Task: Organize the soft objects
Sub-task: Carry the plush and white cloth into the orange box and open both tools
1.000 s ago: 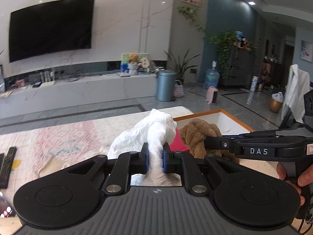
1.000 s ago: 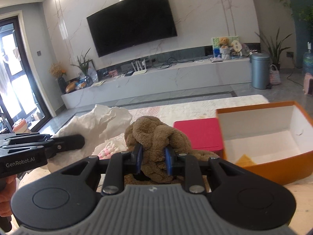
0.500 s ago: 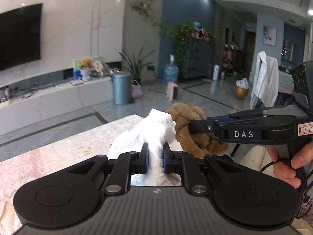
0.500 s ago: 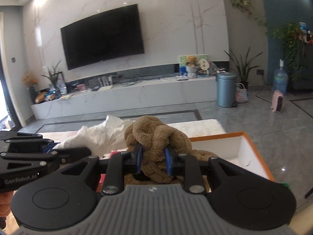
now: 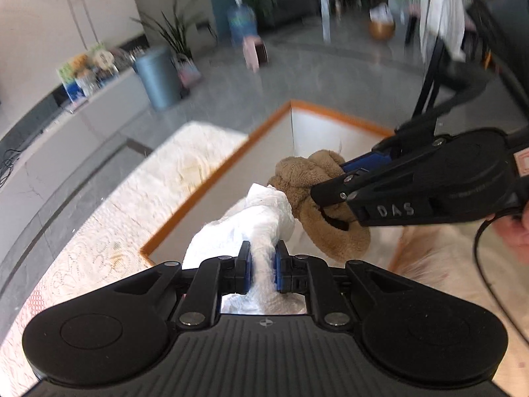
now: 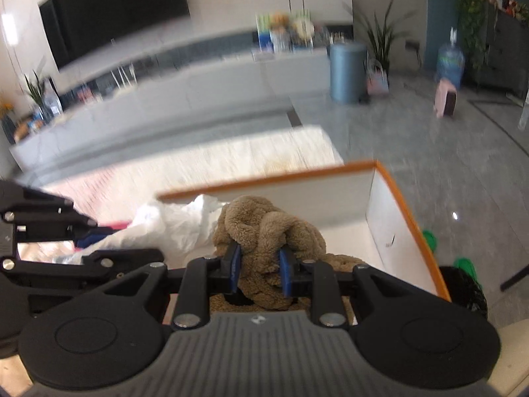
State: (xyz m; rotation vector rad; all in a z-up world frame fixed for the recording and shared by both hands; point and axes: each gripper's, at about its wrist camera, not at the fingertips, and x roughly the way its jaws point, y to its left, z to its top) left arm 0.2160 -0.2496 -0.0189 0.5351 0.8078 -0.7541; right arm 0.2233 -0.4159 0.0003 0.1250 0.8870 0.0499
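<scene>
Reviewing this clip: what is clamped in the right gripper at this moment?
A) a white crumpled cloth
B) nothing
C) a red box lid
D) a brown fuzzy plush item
D: in the right wrist view the right gripper has its blue pads pressed into the brown fuzzy plush item, held over the orange-rimmed box.

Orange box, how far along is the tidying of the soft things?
Both pieces are in hand above the orange box: the left gripper clamps the white cloth, the right gripper the brown plush. Neither is released yet; dropping them in remains.
</scene>
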